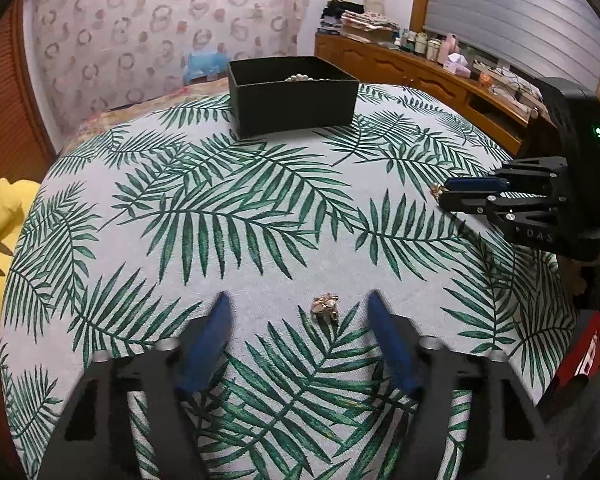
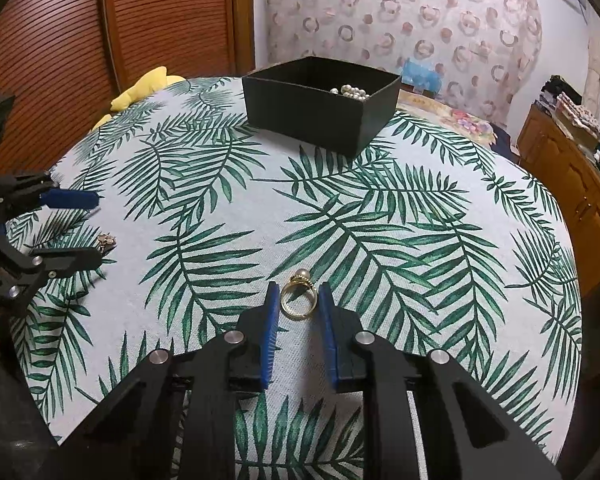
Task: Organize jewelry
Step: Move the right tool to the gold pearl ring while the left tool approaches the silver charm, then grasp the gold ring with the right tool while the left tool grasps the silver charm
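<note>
A small gold brooch [image 1: 325, 308] lies on the leaf-print cloth between the tips of my open left gripper [image 1: 298, 306]; it also shows in the right wrist view [image 2: 106, 241]. A gold ring with a pearl [image 2: 298, 295] lies on the cloth between the blue pads of my right gripper [image 2: 299, 294], which stands narrowly open around it, not touching. The right gripper shows in the left wrist view [image 1: 446, 195] with the ring [image 1: 437, 189] at its tips. A black open box [image 1: 292, 96] at the far side holds pearls [image 2: 350, 91].
The round table [image 2: 420, 220] drops off at its edges all around. A yellow soft toy [image 1: 0, 220] lies at the left edge. A wooden sideboard [image 1: 420, 72] with clutter stands right, and a wooden shutter door [image 2: 80, 40] left.
</note>
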Demonstrator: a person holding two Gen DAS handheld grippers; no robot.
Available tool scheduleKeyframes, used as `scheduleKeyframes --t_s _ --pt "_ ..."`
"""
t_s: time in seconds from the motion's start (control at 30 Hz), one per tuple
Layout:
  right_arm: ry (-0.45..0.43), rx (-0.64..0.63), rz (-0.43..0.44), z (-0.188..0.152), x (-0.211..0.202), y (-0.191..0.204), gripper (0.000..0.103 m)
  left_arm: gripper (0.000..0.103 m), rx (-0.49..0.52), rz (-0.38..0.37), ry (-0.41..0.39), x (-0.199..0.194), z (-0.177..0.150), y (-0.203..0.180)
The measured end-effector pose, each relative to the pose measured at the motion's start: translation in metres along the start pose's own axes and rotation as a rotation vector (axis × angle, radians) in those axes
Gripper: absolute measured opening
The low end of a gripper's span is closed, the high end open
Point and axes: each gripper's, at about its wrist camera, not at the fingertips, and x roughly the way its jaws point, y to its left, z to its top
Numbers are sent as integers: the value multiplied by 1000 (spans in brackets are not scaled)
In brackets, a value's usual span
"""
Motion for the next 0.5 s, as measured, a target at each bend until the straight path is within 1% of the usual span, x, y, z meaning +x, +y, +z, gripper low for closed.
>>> scheduleKeyframes --t_s 0.03,0.1,0.13,0.17,0.23,0.33,0.5 --pt "-1 2 5 0 0 0 22 48 2 -3 2 1 0 -1" --pt "-3 4 9 0 -1 0 21 39 4 -9 5 2 0 -2" --pt "-4 5 9 0 -1 0 21 31 10 -11 -1 2 -1 -3" --pt "-5 7 13 0 -1 0 22 27 14 -16 -2 2 -1 -4" --pt "-8 8 16 0 -1 0 22 13 21 -29 -1 2 -2 -6" --pt "-13 10 22 1 -1 0 22 13 11 -44 -2 2 0 -5" --pt "-31 4 33 9 -4 -1 22 13 -18 -45 -23 3 12 3"
